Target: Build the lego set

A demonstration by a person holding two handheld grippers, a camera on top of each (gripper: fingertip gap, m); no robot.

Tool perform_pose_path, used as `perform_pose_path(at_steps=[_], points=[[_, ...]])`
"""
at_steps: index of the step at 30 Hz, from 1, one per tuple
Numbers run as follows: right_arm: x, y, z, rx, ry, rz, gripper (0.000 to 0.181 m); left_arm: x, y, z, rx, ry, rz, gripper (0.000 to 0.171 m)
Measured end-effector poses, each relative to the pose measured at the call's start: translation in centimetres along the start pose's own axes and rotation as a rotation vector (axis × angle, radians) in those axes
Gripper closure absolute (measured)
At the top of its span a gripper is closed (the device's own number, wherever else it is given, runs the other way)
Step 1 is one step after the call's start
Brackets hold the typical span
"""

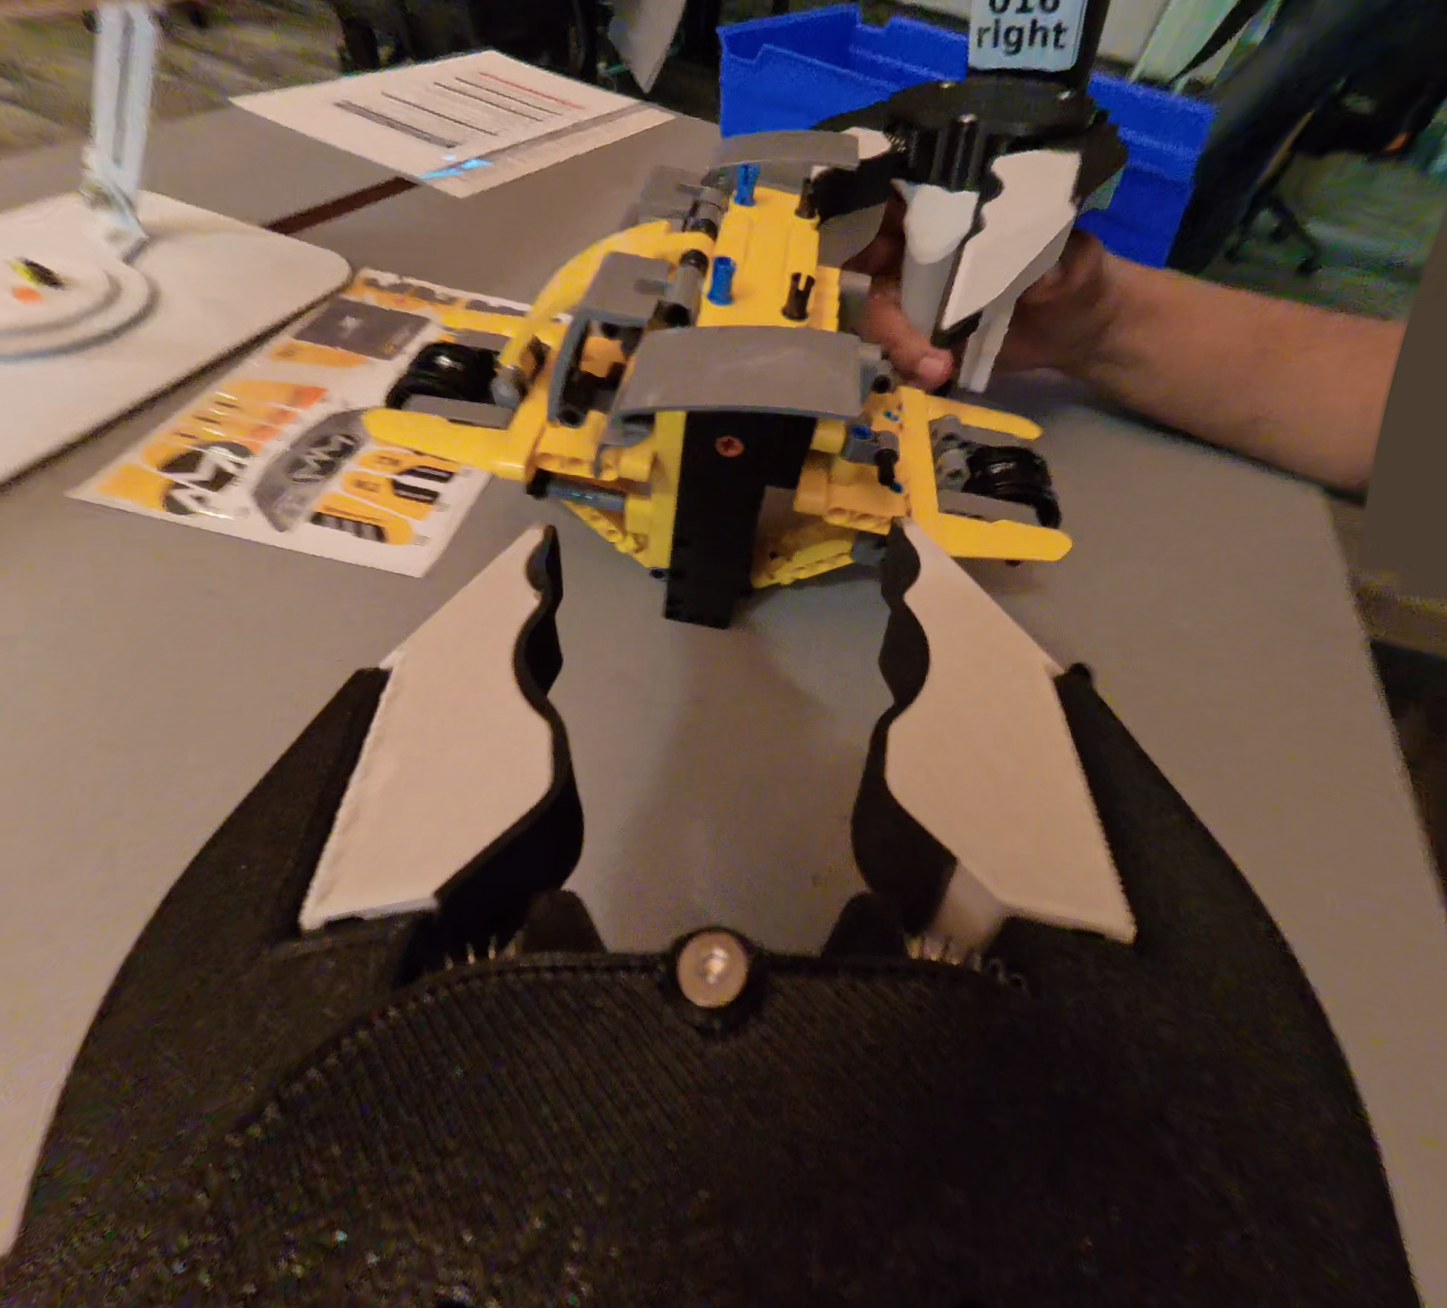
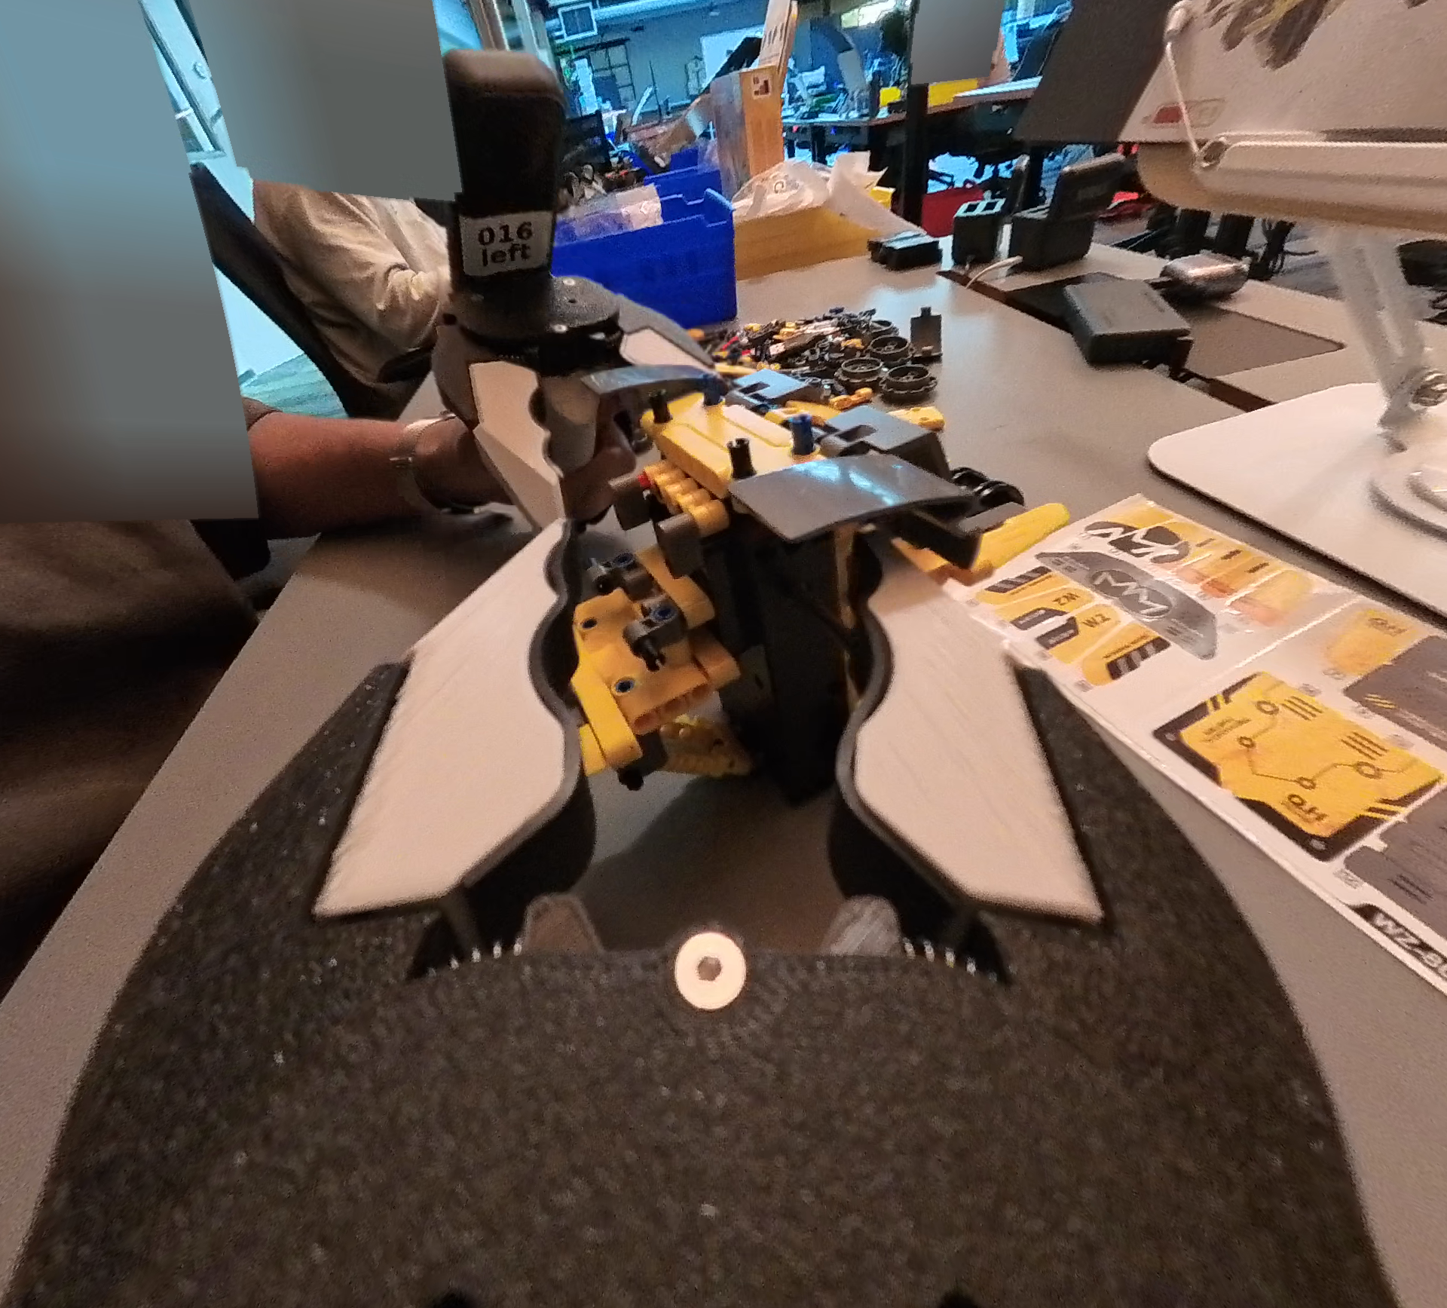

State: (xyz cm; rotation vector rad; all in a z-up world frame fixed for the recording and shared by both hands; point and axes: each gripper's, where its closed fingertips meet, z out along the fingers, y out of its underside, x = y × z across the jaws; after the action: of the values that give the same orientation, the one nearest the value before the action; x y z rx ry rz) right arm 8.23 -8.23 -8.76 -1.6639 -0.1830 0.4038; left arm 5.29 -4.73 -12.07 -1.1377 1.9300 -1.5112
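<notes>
A yellow, grey and black brick-built toy vehicle (image 1: 752, 299) stands on the grey table (image 1: 705, 761). My left gripper (image 1: 724, 550) is open. Its fingertips flank the black block at the vehicle's near end without clamping it. In the right wrist view the vehicle (image 2: 689, 652) sits deep between the fingers of my right gripper (image 2: 714, 538). Both fingers press on its sides, under a grey panel. The right gripper also shows at the vehicle's far end in the left wrist view (image 1: 963, 252), held by a hand. The left gripper shows at the far end in the right wrist view (image 2: 548, 409).
A sticker sheet (image 1: 290, 440) (image 2: 1174, 644) lies beside the vehicle. A white stand base (image 1: 156, 299) (image 2: 1292, 471) is beyond it. A blue bin (image 1: 822, 72) (image 2: 650, 252), loose parts (image 2: 846, 346) and a printed page (image 1: 462, 111) lie farther off. A person's forearm (image 1: 1214, 377) rests on the table. One gripper's finger ends stand about 7 cm off the other's.
</notes>
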Motion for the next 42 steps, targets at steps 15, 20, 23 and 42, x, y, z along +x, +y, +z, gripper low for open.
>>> perform_pose_path(at_steps=[15, 20, 23, 42], points=[[-0.2, 0.4, -0.8, -0.028, 0.040, -0.010, 0.138, 1.7, -2.8, 1.3, 0.187, -0.026, 0.086, 0.102], [-0.5, 0.5, -0.6, -0.036, 0.034, -0.052, 0.132, 1.9, -3.0, 1.6, 0.201, 0.069, 0.103, 0.102], [-0.5, 0.5, -0.5, -0.033, 0.035, -0.067, 0.132, 1.5, -3.1, 1.6, 0.201, 0.103, 0.112, 0.107], [0.0, 0.4, -0.4, -0.021, 0.066, -0.088, 0.139, 1.5, -3.2, 1.7, 0.192, 0.223, 0.098, 0.132]])
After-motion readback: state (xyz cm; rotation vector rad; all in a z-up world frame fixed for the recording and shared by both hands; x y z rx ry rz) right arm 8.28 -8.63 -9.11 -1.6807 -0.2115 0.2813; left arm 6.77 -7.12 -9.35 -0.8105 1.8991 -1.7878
